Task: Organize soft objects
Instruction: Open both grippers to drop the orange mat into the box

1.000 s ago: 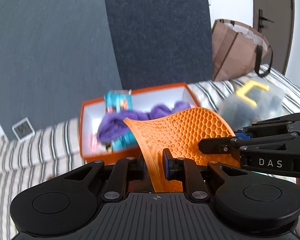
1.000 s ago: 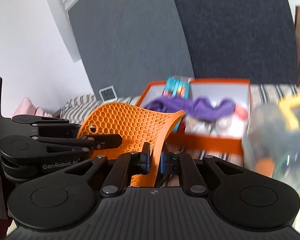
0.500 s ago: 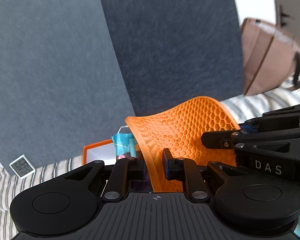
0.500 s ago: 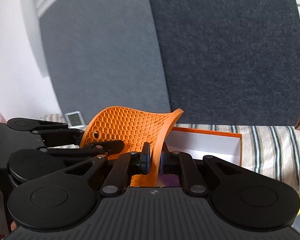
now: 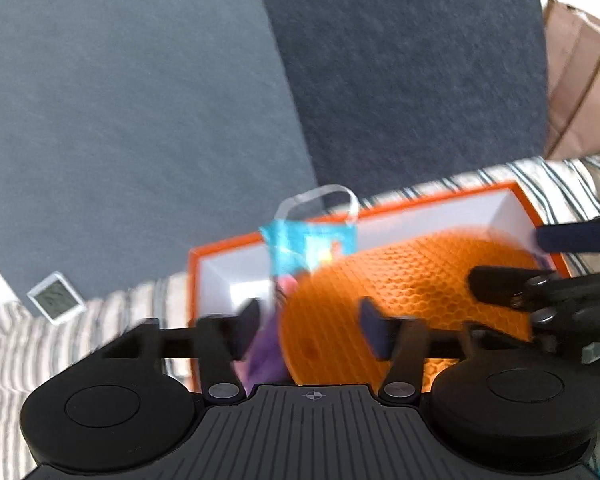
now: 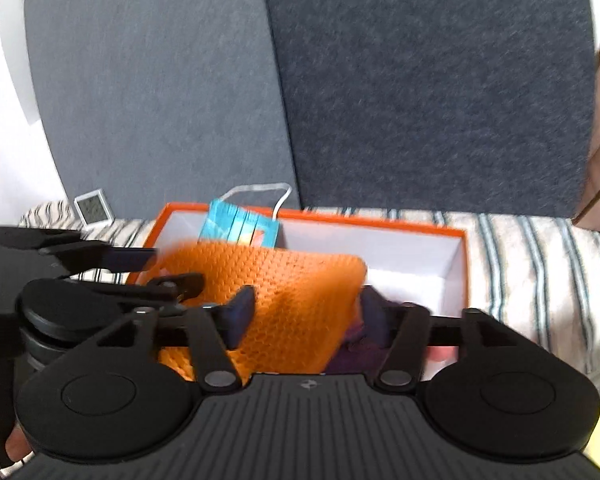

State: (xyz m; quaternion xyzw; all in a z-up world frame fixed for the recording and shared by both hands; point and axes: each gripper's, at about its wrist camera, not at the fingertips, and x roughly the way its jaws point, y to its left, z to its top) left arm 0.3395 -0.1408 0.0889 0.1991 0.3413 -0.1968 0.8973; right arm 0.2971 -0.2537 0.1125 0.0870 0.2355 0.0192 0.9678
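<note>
Honeycomb orange silicone mat lies blurred in the orange box, between and beyond both opening claws, left claw and right claw, gripped by neither.

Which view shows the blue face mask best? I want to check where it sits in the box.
The right wrist view: the face mask stands sharp against the orange box's back wall, ear loop visible. The left wrist view shows it too, but blurred.
</note>
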